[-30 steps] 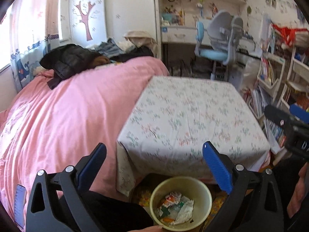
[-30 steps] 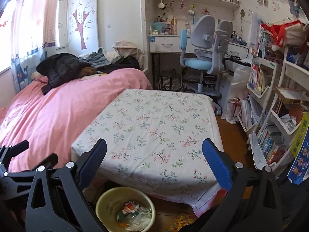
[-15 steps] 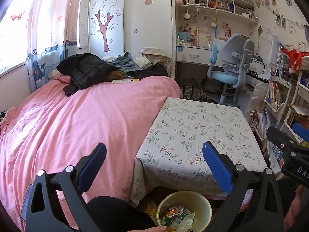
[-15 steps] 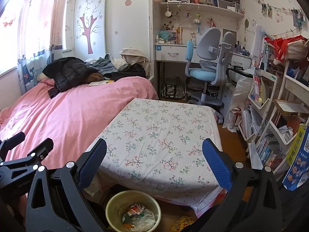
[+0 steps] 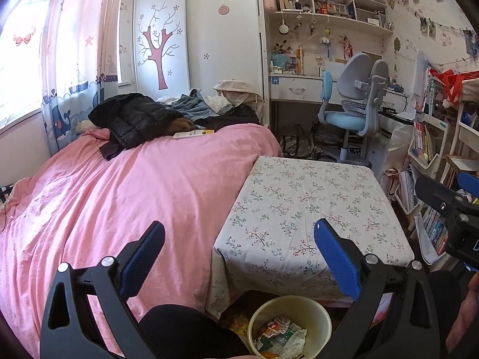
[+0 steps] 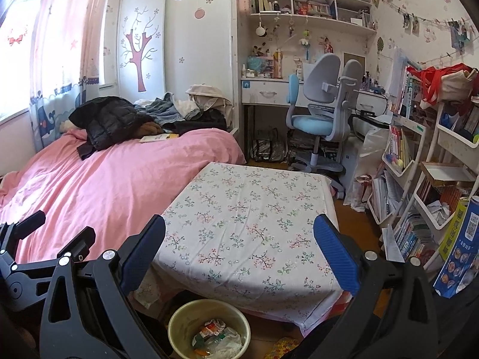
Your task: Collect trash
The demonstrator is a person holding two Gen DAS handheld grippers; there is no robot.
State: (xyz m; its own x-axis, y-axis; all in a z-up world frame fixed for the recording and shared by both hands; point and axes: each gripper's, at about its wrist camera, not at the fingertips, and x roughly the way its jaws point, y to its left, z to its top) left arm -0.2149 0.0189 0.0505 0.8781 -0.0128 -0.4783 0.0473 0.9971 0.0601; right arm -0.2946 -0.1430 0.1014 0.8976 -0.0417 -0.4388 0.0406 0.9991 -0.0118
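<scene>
Both hand-held grippers are held raised and level over the yellow waste bin (image 5: 289, 326), each with its jaws spread wide apart and nothing between them. The left hand-held gripper (image 5: 239, 251) and the right hand-held gripper (image 6: 239, 249) are aimed past the bin toward the room, which suggests that the collecting is judged done or nearly so. The trash (image 6: 217, 339), crumpled wrappers and a pale plastic bag, is seen lying inside the bin, which stands on the floor just in front of the counter (image 6: 248, 224) and partly tucked under its near edge.

The counter is covered by a white cloth printed with small sprigs, and nothing is seen on it. Beside the bin and counter, the pink bed (image 5: 119, 185) is spread with a black jacket (image 5: 131, 119) and loose clothes. Beyond the counter, a blue-and-grey desk chair (image 6: 323, 113) is set before a desk and bookshelves.
</scene>
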